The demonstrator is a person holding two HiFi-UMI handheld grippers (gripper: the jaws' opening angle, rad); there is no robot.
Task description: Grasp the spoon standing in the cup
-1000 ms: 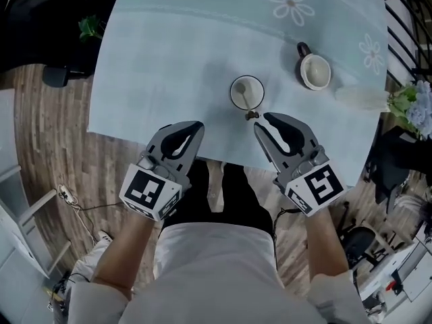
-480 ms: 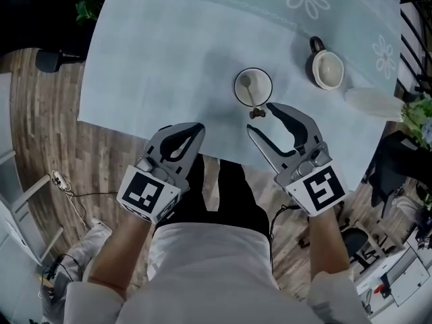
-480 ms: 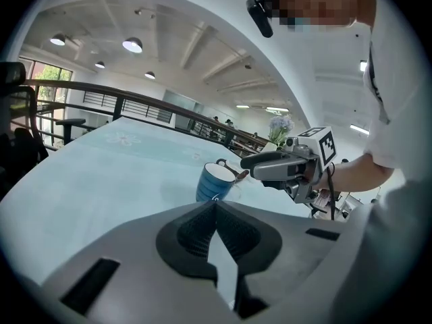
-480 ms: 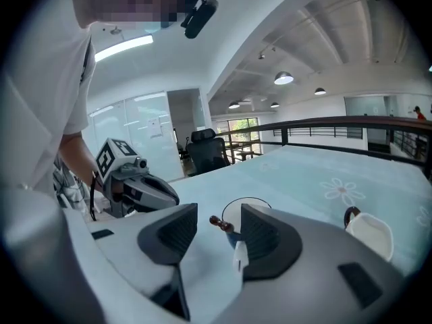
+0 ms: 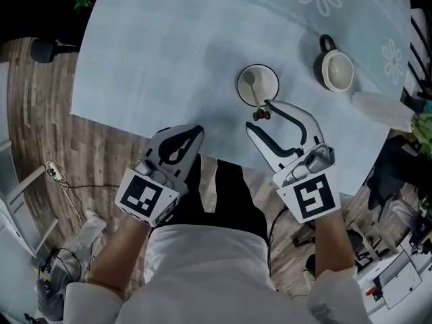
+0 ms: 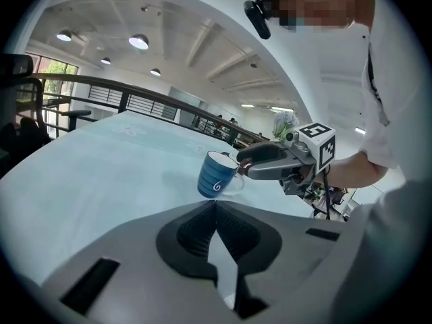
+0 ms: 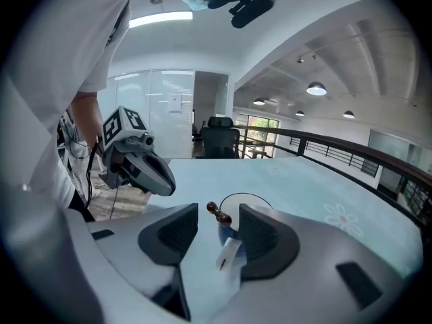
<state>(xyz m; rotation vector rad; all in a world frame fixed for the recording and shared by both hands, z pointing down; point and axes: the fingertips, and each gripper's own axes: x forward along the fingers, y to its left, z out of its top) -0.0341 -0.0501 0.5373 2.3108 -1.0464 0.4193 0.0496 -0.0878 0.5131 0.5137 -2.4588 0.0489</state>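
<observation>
A blue cup [image 5: 257, 85], white inside, stands on the pale blue tablecloth near the table's front edge. A spoon [image 5: 251, 81] leans in it, and its brown handle end [image 5: 262, 115] sticks out over the rim toward me. My right gripper [image 5: 258, 116] is open, one jaw on each side of that handle end. In the right gripper view the handle end [image 7: 219, 212] sits between the jaws, closer to the right-hand one, with the cup [image 7: 246, 198] just behind. My left gripper [image 5: 196, 129] is shut and empty, left of the cup at the table's edge.
A second mug [image 5: 336, 70], white inside with a dark handle, stands at the right rear. A white object [image 5: 380, 106] and a plant [image 5: 424, 125] lie at the table's right edge. The table's front edge [image 5: 135, 123] runs under both grippers, with wooden floor below.
My right gripper's jaws have spread wide and moved forward, so the spoon's handle end now lies between them. The left gripper has hardly moved.
</observation>
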